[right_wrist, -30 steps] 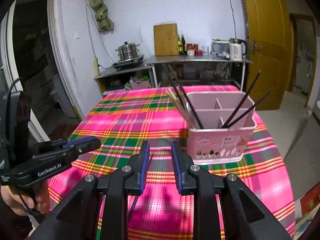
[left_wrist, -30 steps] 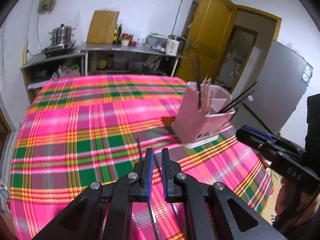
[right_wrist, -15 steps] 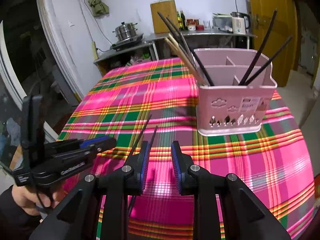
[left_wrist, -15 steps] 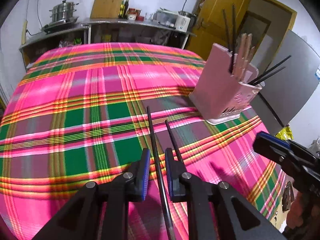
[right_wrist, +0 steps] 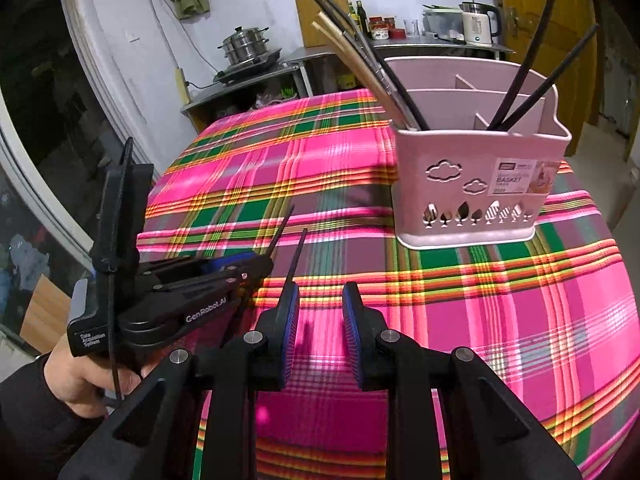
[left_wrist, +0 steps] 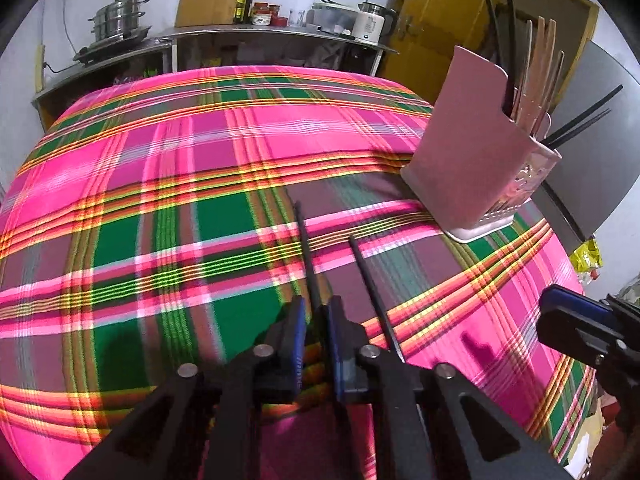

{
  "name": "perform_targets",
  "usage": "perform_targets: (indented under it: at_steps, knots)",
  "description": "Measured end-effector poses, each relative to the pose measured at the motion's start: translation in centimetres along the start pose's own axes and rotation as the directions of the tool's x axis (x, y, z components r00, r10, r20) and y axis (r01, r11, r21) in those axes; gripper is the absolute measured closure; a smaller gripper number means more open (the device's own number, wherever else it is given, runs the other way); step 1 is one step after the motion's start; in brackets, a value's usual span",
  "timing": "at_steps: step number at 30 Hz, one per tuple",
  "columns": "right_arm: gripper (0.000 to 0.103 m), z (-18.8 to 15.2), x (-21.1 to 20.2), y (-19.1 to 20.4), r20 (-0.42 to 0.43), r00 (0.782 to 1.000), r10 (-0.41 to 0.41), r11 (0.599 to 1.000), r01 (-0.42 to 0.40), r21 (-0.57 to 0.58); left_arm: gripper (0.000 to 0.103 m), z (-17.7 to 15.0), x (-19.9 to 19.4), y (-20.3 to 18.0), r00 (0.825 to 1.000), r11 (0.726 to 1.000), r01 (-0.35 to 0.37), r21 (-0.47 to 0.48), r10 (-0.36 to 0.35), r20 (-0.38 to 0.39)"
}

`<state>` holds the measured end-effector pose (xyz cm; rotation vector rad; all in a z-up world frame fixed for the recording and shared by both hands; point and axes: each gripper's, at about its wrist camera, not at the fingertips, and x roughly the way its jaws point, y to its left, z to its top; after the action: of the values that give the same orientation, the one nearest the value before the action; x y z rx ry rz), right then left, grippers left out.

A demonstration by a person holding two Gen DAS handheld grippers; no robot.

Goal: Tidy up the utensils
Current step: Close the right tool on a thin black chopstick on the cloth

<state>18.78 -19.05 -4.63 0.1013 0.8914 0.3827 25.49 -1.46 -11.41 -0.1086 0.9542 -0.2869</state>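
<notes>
So the left tongs [left_wrist: 316,312] are down low over the plaid tabletop [left_wrist: 160,184], with a black chopstick [left_wrist: 306,252] running straight between the two blue pads. The gap is narrow, but from the left wrist view I honestly can't tell if they're actually pinching it or just straddling it. A second black chopstick [left_wrist: 370,284] lies just to the right of it on the cloth, angled a bit the other way and passing under the right-hand finger.

The right wrist view gives you the other side of it: you see the left tongs [right_wrist: 260,264] from the outside, held in a hand [right_wrist: 76,376], with both chopstick tips poking out past them. The first chopstick [right_wrist: 282,226] sticks out right at the left tongs' nose, and the other one [right_wrist: 296,256] points up beside the right tongs' own left pad. The right tongs [right_wrist: 320,308] are released, pads well apart, nothing between them but cloth.

This view is also the only one that looks into the pink utensil basket [right_wrist: 476,184]. It shows dividers inside, wooden and dark chopsticks leaning out of the left compartment, and two black ones leaning right out of the front right compartment. The left view just shows its plain side wall [left_wrist: 464,156] with sticks poking up behind. The basket sits upright on the tabletop, well apart from the loose chopsticks.
</notes>
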Motion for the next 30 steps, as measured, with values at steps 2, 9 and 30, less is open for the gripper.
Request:
perform_targets:
  at_steps: [2,9,30]
  knots:
    - [0.080,0.0,0.4,0.2,-0.008,1.000,0.004,1.000,-0.004,-0.001,0.095,-0.3,-0.4,0.7,1.000,1.000,-0.007,-0.014,0.007,0.004]
    - [0.080,-0.1,2.9,1.1,-0.049,0.998,0.025,1.000,-0.025,-0.005,0.095,-1.6,-2.2,3.1,0.999,0.997,-0.049,-0.067,0.050,0.006]
    - [0.094,0.8,9.5,3.8,-0.119,0.991,-0.057,0.996,0.049,-0.074,0.095,-1.7,-2.5,4.2,0.992,0.989,-0.124,-0.085,0.124,-0.001]
